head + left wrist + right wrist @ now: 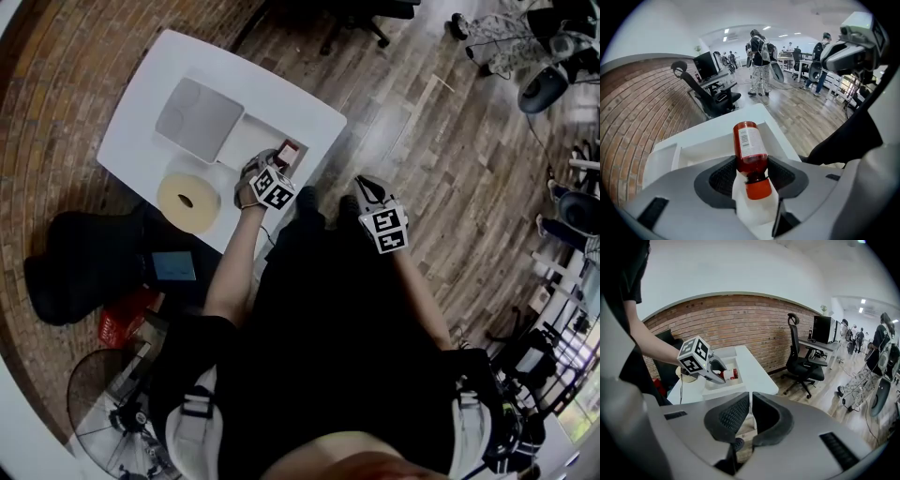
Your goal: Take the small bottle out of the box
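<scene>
Lift-out step in hand. The left gripper (752, 164) jaws clamp the small bottle (749, 140) near its neck, above the box (246, 141) on the table (141, 141), apparently clear of the rim. The right gripper (751, 411) jaws are nearly together and empty. Next move: carry the small bottle aside and set it down.

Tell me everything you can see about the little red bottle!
The bottle is small and looks like see-through red plastic. It has a white barcode label, and its orange-red cap is on. It is tipped over, with the cap toward the left tongs and the bottom pointing away. The tongs' two black pads squeeze its sides just above the neck. Nothing else seems to touch it, and it hangs above the open white box.
</scene>
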`<state>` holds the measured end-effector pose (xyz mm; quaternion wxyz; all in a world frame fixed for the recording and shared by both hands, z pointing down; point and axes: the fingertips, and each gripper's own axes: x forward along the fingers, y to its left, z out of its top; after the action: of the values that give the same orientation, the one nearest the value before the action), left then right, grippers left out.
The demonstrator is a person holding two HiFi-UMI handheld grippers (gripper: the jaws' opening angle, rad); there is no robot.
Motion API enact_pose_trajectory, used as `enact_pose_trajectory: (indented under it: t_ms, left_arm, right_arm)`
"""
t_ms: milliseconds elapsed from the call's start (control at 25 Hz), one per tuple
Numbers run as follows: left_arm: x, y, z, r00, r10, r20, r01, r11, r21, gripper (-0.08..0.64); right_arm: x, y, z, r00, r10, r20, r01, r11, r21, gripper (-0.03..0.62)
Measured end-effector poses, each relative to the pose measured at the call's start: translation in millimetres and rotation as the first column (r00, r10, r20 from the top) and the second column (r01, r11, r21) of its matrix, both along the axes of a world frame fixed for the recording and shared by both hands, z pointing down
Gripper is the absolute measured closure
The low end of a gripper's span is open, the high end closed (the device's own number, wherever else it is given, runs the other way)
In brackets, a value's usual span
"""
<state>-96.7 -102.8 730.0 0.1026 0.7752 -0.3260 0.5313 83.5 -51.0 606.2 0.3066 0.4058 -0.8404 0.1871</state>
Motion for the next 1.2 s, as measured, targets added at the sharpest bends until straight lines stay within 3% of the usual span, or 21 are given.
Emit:
enact_pose_trajectory:
  t_ms: [640,960,1200]
  left_arm:
    - [-5.5,22.9,-78.5,0.975,-0.213,-0.062,0.220,0.967,0.131,0.342]
    - [16.0,45.3,-126.0,0.952,-0.282,-0.121,0.301,0.935,0.187,0.342]
    - [43.2,59.0,-158.4,0.945,-0.290,-0.152,0.319,0.918,0.235,0.342]
  right_arm:
    - [1.4,-22.8,-29.0,0.984,-0.178,0.013,0.176,0.980,0.095,0.574]
    - [11.4,-20.1,-40.1,0.971,-0.238,0.024,0.234,0.965,0.119,0.574]
    - [21.0,-19.4,-48.7,0.957,-0.289,0.033,0.282,0.949,0.143,0.574]
